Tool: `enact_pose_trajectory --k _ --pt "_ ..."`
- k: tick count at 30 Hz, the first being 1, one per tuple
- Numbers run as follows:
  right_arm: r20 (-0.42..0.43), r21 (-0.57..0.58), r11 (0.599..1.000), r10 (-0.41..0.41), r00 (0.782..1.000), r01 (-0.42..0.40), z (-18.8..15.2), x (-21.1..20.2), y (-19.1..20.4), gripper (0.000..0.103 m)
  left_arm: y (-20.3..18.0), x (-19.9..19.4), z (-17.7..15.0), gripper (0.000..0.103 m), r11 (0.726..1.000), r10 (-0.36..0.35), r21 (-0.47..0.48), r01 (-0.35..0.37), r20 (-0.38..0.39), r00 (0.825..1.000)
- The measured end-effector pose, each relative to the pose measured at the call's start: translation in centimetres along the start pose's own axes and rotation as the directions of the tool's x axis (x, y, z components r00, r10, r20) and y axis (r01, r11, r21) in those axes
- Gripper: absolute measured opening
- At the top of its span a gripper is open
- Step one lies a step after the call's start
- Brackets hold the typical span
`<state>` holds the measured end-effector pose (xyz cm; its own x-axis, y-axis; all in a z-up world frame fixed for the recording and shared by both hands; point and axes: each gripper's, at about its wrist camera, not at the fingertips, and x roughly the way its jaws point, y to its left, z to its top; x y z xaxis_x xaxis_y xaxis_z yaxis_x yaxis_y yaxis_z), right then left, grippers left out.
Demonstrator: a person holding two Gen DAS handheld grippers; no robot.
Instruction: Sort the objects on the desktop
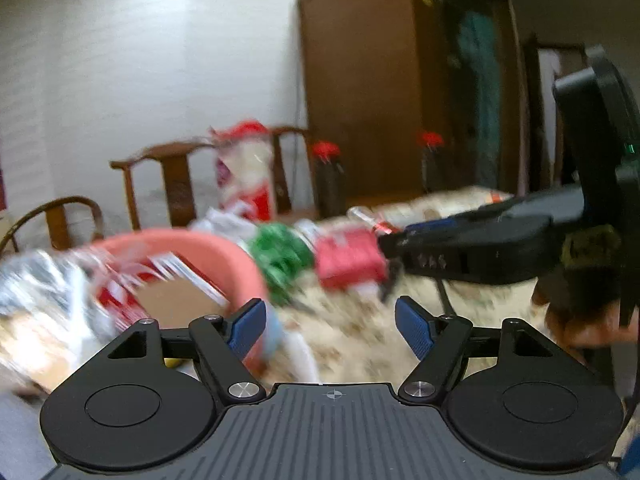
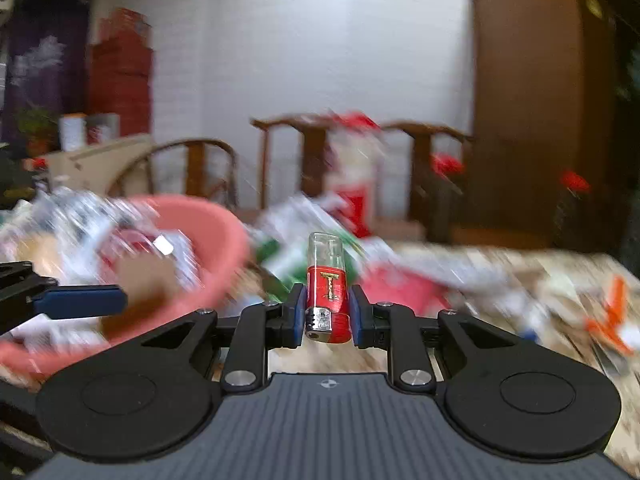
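Observation:
My right gripper (image 2: 326, 312) is shut on a red lighter (image 2: 327, 300) with a clear plastic end that sticks out past the blue pads; the metal cap faces the camera. From the left wrist view this same gripper (image 1: 394, 258) comes in from the right, over the table. My left gripper (image 1: 330, 322) stands open with nothing between its pads, just right of a pink plastic basin (image 1: 224, 258). The basin (image 2: 224, 236) holds cardboard, red packets and wrappers. A red box (image 1: 348, 260) and a green packet (image 1: 282, 258) lie on the patterned tablecloth beyond.
Both views are motion-blurred. Orange-handled scissors (image 2: 610, 320) lie at the table's right. A tall red-and-white bag (image 1: 244, 172) stands at the back, with wooden chairs (image 1: 172, 184) and a dark wardrobe (image 1: 360, 80) behind. Crinkled bags (image 1: 44, 292) pile up left of the basin.

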<state>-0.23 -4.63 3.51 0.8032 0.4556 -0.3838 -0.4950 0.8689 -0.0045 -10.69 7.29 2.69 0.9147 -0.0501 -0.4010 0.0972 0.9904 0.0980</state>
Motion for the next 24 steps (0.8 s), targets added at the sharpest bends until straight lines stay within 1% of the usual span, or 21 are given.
enact_pose_trajectory --k 2,5,7,8,9,12,13,14,15,16,18,19,21,22,23,24 --pt "-0.039 0.023 0.999 -0.036 0.999 0.037 -2.0 0.1 -1.8 0.025 -1.5 1.4 -1.3 0.082 1.000 -0.001 0.011 0.001 -0.056 0.998" --pt "-0.079 0.049 0.995 -0.081 0.994 0.085 -4.5 0.3 -4.1 0.025 -2.1 3.4 -2.7 0.084 0.998 0.065 0.010 -0.064 -0.117 0.991" --pt "-0.096 0.066 0.993 -0.093 0.991 0.100 -5.7 0.7 -5.0 0.025 -2.6 4.3 -3.4 0.087 0.996 0.091 0.034 -0.087 -0.145 0.985" --pt "-0.098 0.074 0.992 -0.095 0.991 0.103 -6.1 0.8 -5.4 0.025 -2.9 4.9 -3.7 0.091 0.994 0.106 0.042 -0.100 -0.164 0.981" --pt "-0.097 0.082 0.991 -0.096 0.991 0.104 -6.3 1.0 -5.7 0.025 -2.8 5.4 -3.8 0.092 0.993 0.119 0.038 -0.114 -0.175 0.977" --pt "-0.094 0.101 0.989 -0.097 0.991 0.107 -6.8 1.2 -6.6 0.025 -2.5 6.9 -4.7 0.093 0.989 0.145 0.013 -0.145 -0.215 0.966" --pt "-0.094 0.100 0.989 -0.100 0.990 0.110 -7.0 1.4 -6.9 0.025 -2.3 7.4 -5.0 0.094 0.987 0.158 0.007 -0.161 -0.236 0.959" --pt "-0.095 0.102 0.989 -0.102 0.990 0.111 -7.1 1.5 -7.1 0.025 -2.1 7.8 -5.3 0.098 0.984 0.173 -0.002 -0.179 -0.253 0.952" --pt "-0.098 0.108 0.988 -0.099 0.990 0.110 -7.3 1.7 -7.4 0.025 -1.7 7.9 -5.5 0.101 0.981 0.180 -0.019 -0.191 -0.250 0.951" --pt "-0.102 0.116 0.988 -0.095 0.990 0.107 -7.4 1.8 -7.7 0.025 -1.2 8.2 -5.6 0.102 0.979 0.183 -0.043 -0.201 -0.264 0.947" --pt "-0.115 0.126 0.986 -0.095 0.989 0.110 -7.7 2.3 -8.4 0.025 -0.1 8.8 -5.5 0.102 0.979 0.132 -0.114 -0.170 -0.284 0.950" --pt "-0.121 0.131 0.985 -0.096 0.988 0.112 -7.9 2.5 -8.6 0.025 0.2 9.1 -5.4 0.101 0.976 0.119 -0.140 -0.164 -0.287 0.951" --pt "-0.130 0.158 0.982 -0.086 0.988 0.107 -8.2 2.8 -9.2 0.025 0.1 9.5 -5.2 0.095 0.978 0.116 -0.135 -0.158 -0.277 0.954" --pt "-0.132 0.179 0.979 -0.073 0.989 0.096 -8.3 2.8 -9.6 0.025 -0.1 9.6 -5.0 0.080 0.982 0.096 -0.132 -0.134 -0.262 0.960" --pt "-0.128 0.191 0.977 -0.065 0.990 0.089 -8.3 2.8 -9.8 0.025 -0.3 9.7 -4.9 0.069 0.984 0.082 -0.133 -0.117 -0.247 0.966" --pt "-0.126 0.194 0.977 -0.062 0.990 0.085 -8.3 2.8 -9.9 0.025 -0.6 9.8 -4.8 0.063 0.986 0.087 -0.119 -0.119 -0.240 0.967"
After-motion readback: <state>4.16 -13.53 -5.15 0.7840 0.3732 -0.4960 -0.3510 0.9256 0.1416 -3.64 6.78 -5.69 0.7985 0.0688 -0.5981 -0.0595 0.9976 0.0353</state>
